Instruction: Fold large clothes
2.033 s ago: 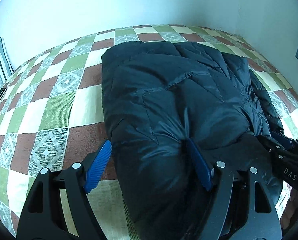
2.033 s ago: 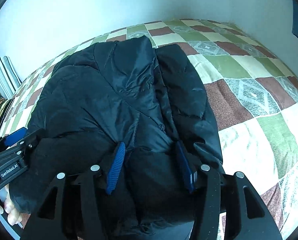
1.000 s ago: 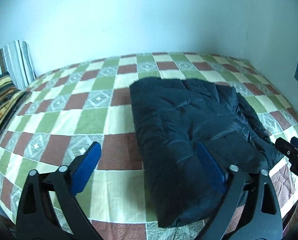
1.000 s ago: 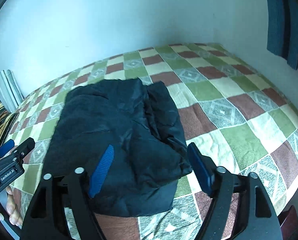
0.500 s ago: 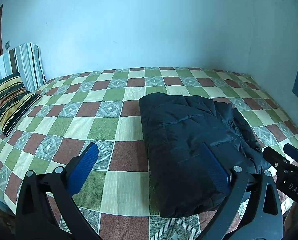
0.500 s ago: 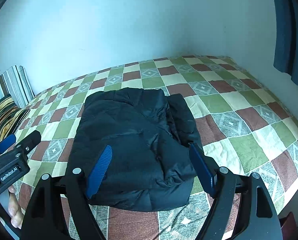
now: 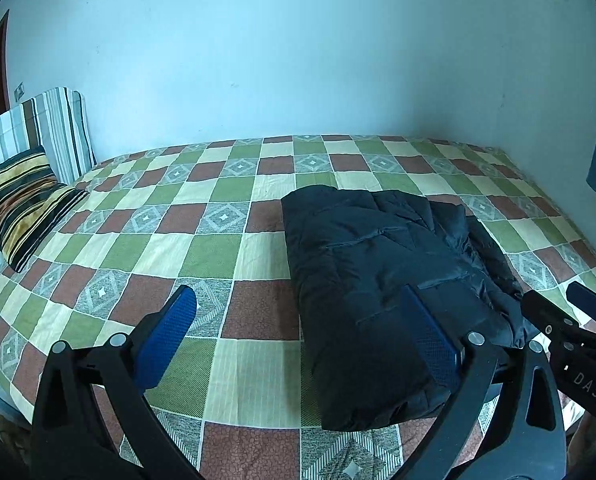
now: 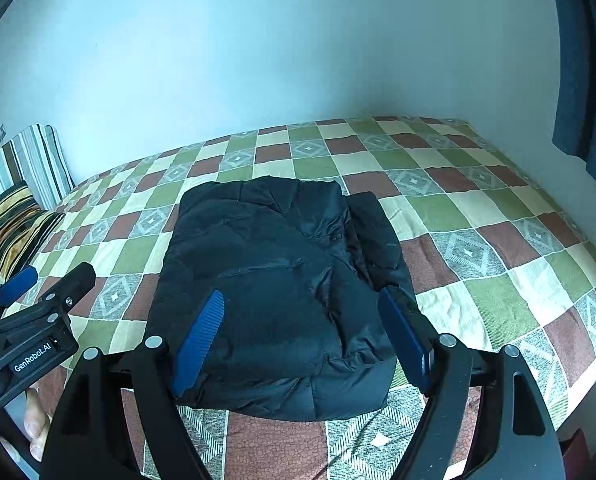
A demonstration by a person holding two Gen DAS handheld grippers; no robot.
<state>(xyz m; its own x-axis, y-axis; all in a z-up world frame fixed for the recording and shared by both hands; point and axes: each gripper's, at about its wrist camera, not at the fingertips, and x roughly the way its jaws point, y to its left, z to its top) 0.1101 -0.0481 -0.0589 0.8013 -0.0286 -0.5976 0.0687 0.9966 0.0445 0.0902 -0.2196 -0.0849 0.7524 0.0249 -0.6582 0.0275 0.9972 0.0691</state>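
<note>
We hold the left hand-held gripper (image 7: 298, 334) and the right hand-held gripper (image 8: 304, 338) spread and empty above the bed (image 8: 498, 216), since the black puffer jacket (image 8: 282, 280) lies folded near its front edge, apparently finished.

Bed (image 7: 234, 368) covered by checkered quilt, green, brown, cream squares. Striped pillow (image 7: 20, 200) at far left end, second striped cushion (image 7: 54, 128) upright behind it against pale wall (image 7: 298, 52). Dark curtain (image 8: 582, 80) at right.
</note>
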